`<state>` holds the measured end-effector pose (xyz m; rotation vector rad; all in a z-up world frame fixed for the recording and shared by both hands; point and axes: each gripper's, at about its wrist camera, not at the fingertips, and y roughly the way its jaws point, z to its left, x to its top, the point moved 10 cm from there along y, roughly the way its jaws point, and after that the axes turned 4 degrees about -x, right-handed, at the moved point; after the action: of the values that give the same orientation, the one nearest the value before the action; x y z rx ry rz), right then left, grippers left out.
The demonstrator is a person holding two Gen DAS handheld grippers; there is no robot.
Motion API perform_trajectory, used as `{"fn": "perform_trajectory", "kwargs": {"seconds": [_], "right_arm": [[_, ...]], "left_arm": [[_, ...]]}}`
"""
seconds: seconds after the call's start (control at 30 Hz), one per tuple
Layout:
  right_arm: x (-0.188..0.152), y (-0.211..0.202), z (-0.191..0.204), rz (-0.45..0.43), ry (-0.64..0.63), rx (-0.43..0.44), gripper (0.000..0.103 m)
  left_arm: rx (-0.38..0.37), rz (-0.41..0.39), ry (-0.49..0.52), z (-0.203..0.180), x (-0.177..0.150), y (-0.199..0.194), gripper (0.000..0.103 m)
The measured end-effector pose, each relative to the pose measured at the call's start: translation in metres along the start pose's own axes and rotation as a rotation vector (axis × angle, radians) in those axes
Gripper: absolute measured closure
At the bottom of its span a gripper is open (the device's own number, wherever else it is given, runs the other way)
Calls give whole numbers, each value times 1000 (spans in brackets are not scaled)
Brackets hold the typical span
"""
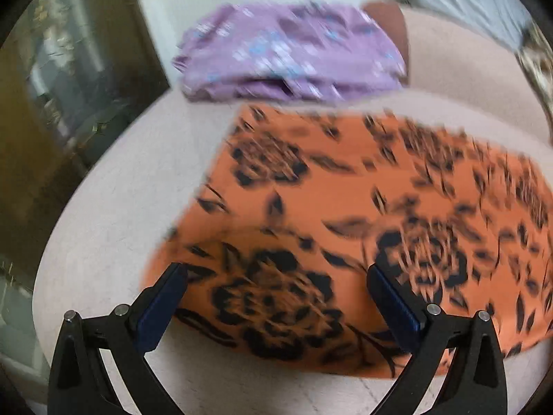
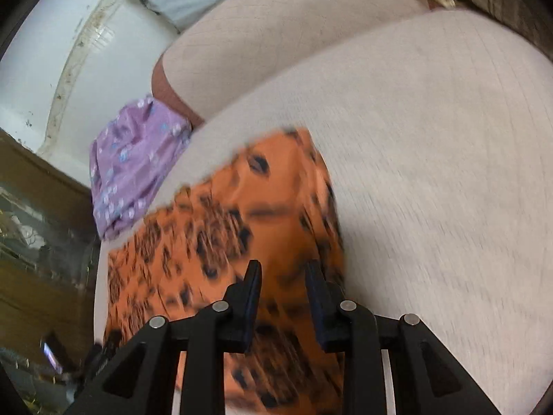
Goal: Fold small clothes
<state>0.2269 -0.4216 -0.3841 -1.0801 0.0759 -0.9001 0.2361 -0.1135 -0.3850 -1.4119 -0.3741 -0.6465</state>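
While both claws hover empty, the orange cloth (image 1: 345, 214) lies flat beside a folded purple cloth (image 1: 290, 52); left claw (image 1: 276, 273) gapes wide, right claw (image 2: 282, 269) part-open.

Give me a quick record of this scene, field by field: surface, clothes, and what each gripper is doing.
surface: beige cushion
orange cloth: black floral print, lying flat on the cushion
purple cloth: folded, beyond the orange cloth, apart from it
left gripper: wide open, over the orange cloth's near edge, holding nothing
right gripper: narrowly open, over the orange cloth, nothing visibly between the fingers
image quality: motion blur in both views
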Motion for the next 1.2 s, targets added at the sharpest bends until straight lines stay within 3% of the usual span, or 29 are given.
{"fn": "perform_trajectory", "kwargs": {"seconds": [0.13,0.27,0.37,0.53,0.67,0.77,0.83,0.87,0.9,1.03,1.2], "right_arm": [[-24,-8,-24,33,-13,-99,73],[-45,-40,-13,41,46,30,70],[-67,-51,-1,44,75,80,34],[-93,-37,1,74,202,148,34],[-92,-10,-14,63,359,171,34],[-72,-1,-17,-14,428,180,37],[-59,7,-16,-49,423,141,51],[-55,13,-16,-58,411,105,71],[-53,18,-14,-57,401,81,78],[-42,7,14,-100,309,0,84],[-24,-27,94,-192,135,4,85]], "left_arm": [[0,-5,-11,-1,-3,-3,0],[-9,-17,-66,14,-6,-13,0],[3,-29,-115,30,0,-15,0],[29,-35,-183,56,0,-16,0],[52,-41,-161,70,-2,-17,0],[73,-49,-149,82,-1,-18,0],[81,-42,-173,98,-2,-15,0],[86,-37,-185,103,-3,-15,0],[91,-28,-209,113,-4,-13,0],[87,-15,-316,147,-9,-14,0],[106,7,-425,180,-16,-16,0]]}}
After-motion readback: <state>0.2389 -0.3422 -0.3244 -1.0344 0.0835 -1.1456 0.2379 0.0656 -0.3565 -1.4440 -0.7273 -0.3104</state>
